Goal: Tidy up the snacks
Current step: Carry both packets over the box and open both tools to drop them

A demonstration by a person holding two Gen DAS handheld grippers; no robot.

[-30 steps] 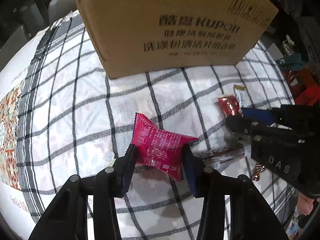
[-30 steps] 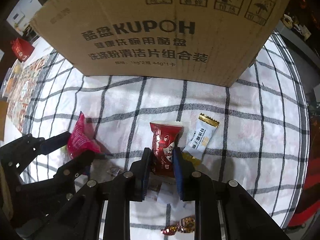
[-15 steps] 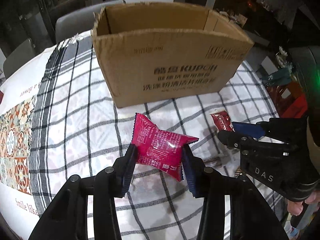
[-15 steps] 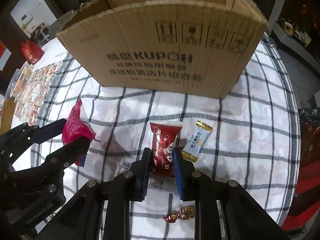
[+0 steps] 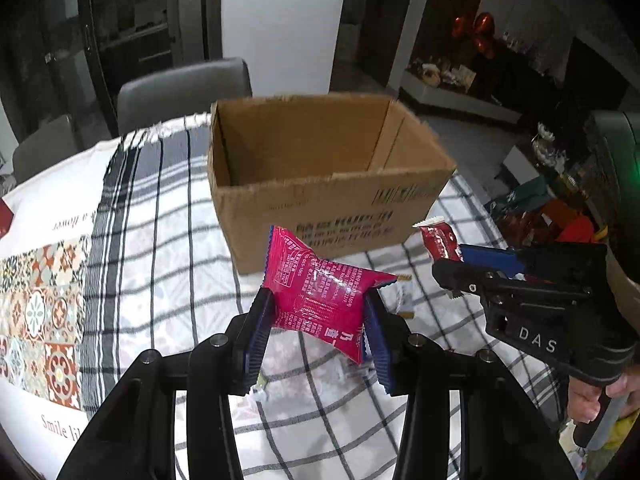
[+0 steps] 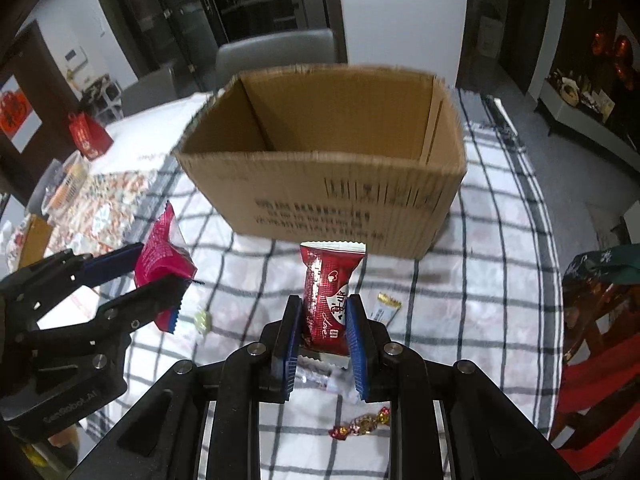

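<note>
My left gripper (image 5: pixel 318 320) pinches a pink snack packet (image 5: pixel 324 304) between its blue pads, held above the checked tablecloth (image 5: pixel 160 240) and just in front of the open cardboard box (image 5: pixel 320 184). My right gripper (image 6: pixel 322 332) clamps a dark red snack packet (image 6: pixel 328 292) upright, likewise raised before the box's near wall. On the cloth below lie a white-and-gold candy bar (image 6: pixel 384 308) and a gold-and-red wrapped sweet (image 6: pixel 360 426), both apart from the box.
</note>
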